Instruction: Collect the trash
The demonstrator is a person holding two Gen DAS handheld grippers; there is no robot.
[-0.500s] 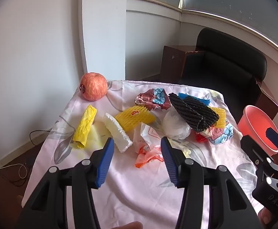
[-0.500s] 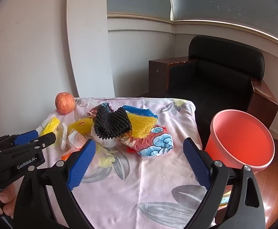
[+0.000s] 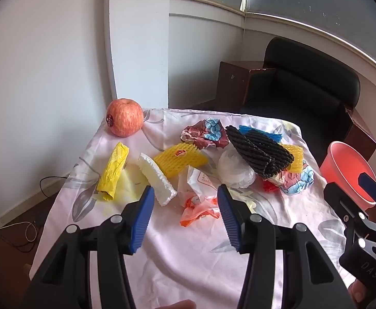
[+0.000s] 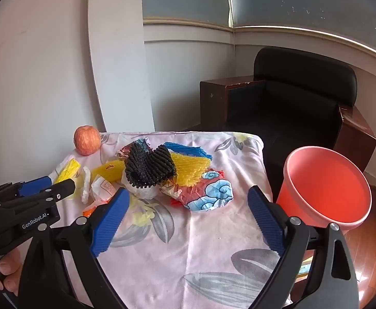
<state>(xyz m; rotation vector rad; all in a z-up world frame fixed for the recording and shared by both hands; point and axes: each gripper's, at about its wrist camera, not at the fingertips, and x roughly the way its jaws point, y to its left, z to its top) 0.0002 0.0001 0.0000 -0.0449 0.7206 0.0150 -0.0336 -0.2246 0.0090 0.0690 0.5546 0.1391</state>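
Observation:
A heap of trash lies on the cloth-covered table [image 3: 162, 247]: a yellow wrapper [image 3: 113, 171], a white foam net [image 3: 157, 179], a yellow foam net [image 3: 178, 158], an orange and white wrapper [image 3: 200, 198], a white plastic bag [image 3: 235, 168], a black foam net [image 3: 258, 152] [image 4: 149, 167], and a blue-cloud printed wrapper [image 4: 209, 193]. My left gripper [image 3: 185, 216] is open, just short of the orange wrapper. My right gripper [image 4: 188, 221] is wide open over bare cloth in front of the printed wrapper. The red bin [image 4: 327, 185] stands right of the table.
A red apple [image 3: 124, 121] sits at the table's far left corner. A black armchair [image 4: 298, 103] with wooden sides stands behind the table and bin. White walls are at the left and back. Cables [image 3: 20, 234] lie on the floor at left.
Both grippers have barely moved. The left gripper's view has shifted very slightly; the trash lies as before.

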